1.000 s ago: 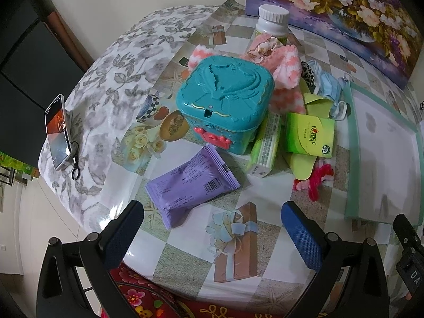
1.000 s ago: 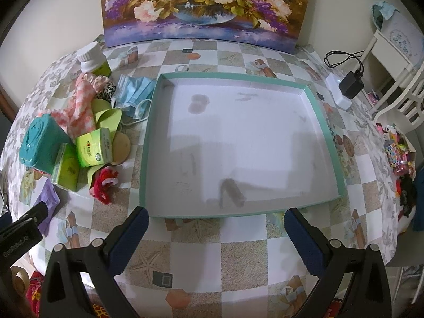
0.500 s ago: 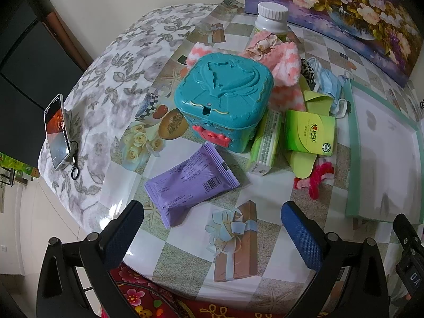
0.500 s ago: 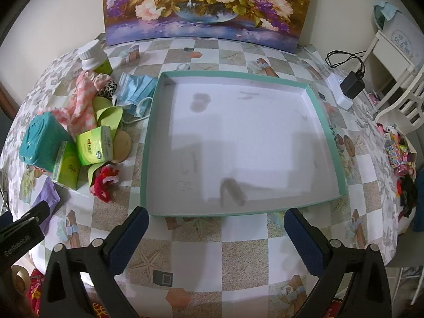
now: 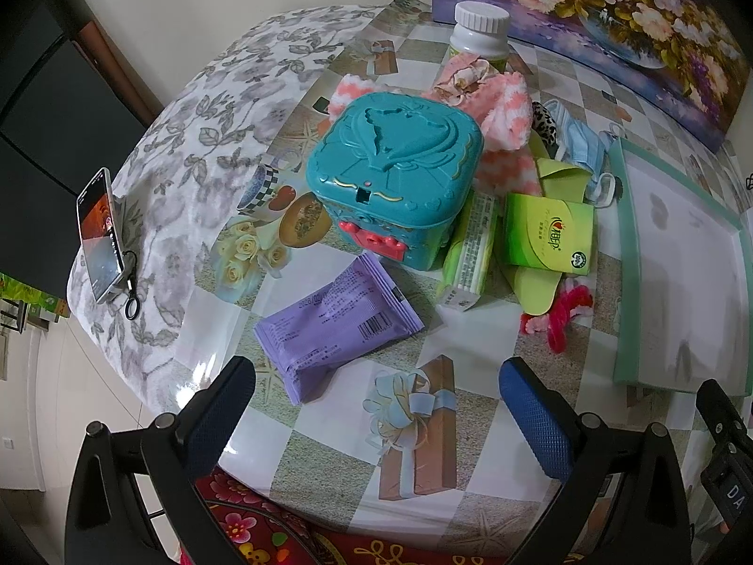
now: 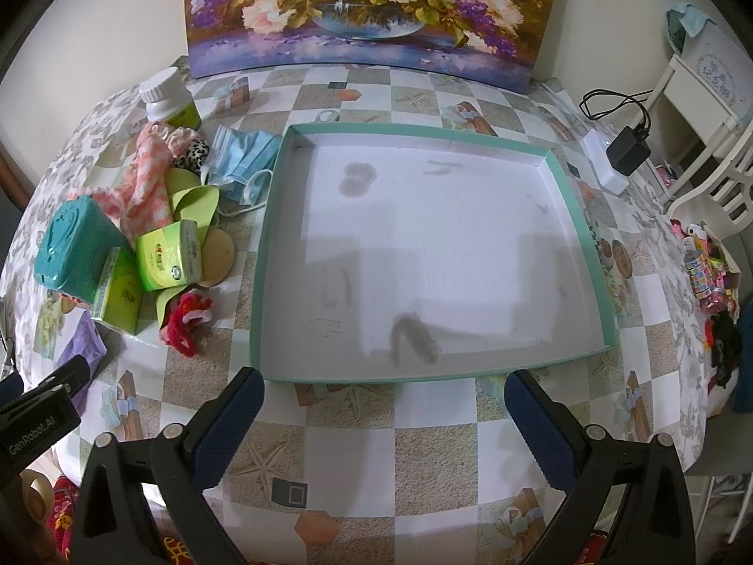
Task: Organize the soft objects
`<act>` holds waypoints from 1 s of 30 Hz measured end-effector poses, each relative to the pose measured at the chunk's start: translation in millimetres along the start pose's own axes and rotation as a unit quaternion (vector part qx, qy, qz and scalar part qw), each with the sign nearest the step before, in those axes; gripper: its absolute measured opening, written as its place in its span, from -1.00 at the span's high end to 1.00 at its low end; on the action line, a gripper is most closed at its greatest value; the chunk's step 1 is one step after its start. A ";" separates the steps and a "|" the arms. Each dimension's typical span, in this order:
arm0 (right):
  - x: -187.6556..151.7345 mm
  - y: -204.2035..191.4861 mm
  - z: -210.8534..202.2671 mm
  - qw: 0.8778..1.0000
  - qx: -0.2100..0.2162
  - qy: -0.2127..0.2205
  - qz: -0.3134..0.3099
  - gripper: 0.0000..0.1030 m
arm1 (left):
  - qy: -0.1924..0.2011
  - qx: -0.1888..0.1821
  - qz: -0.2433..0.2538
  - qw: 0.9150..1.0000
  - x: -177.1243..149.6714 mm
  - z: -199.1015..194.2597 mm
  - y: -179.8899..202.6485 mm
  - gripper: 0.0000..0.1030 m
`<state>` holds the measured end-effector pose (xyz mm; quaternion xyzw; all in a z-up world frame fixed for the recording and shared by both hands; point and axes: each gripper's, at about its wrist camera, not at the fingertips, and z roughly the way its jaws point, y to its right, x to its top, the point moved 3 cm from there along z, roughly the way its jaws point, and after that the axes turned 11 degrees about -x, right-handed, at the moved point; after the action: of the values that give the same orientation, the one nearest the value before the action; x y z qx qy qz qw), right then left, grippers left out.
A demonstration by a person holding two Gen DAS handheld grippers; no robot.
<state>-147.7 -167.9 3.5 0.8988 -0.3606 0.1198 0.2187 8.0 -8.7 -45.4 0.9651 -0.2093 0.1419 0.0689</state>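
A pile lies left of a shallow green-rimmed white tray (image 6: 275, 216), which holds nothing. In it are pink-and-white fluffy socks (image 5: 506, 108), a blue face mask (image 5: 581, 143), a red-and-pink scrunchie (image 5: 562, 313), a leopard-print item (image 5: 543, 117) and green insoles (image 5: 536, 285). A purple soft packet (image 5: 336, 327) lies nearest my left gripper (image 5: 376, 405), which is open and empty just short of it. My right gripper (image 6: 383, 416) is open and empty in front of the tray's near edge. The pile also shows in the right wrist view, with the scrunchie (image 6: 188, 318) nearest.
A teal plastic box (image 5: 395, 174), green tissue packs (image 5: 548, 235) and a white-capped bottle (image 5: 480, 30) stand in the pile. A phone (image 5: 99, 233) lies at the table's left edge. A flower painting (image 6: 367, 14) leans at the back. A charger (image 6: 621, 155) sits at the right.
The left wrist view has shifted very slightly; the right has held still. Nothing on the table has moved and both grippers stay open.
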 end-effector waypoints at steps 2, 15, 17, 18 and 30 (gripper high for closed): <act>-0.2 0.0 0.0 1.000 0.000 0.000 0.000 -1.00 | 0.000 0.000 0.000 1.000 0.0 0.0 0.0 -1.00; -0.2 -0.2 0.2 1.000 0.000 0.000 0.000 -1.00 | -0.001 0.000 0.000 1.000 -0.2 0.2 0.2 -1.00; -0.2 -0.3 0.2 1.000 0.000 0.000 0.000 -1.00 | -0.001 0.000 0.000 1.000 0.1 0.1 0.2 -1.00; -0.1 -0.3 0.2 1.000 0.000 0.000 0.000 -1.00 | -0.001 0.000 0.000 1.000 0.5 0.0 0.2 -1.00; 1.3 -7.5 -1.9 1.000 0.013 0.013 -0.006 -1.00 | -0.005 -0.038 -0.026 0.999 0.6 -0.1 -11.9 -1.00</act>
<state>-141.6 -162.9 3.3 0.9022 -0.3508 0.1344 0.2121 13.5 1.9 -46.0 0.9676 -0.1894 0.1271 0.1081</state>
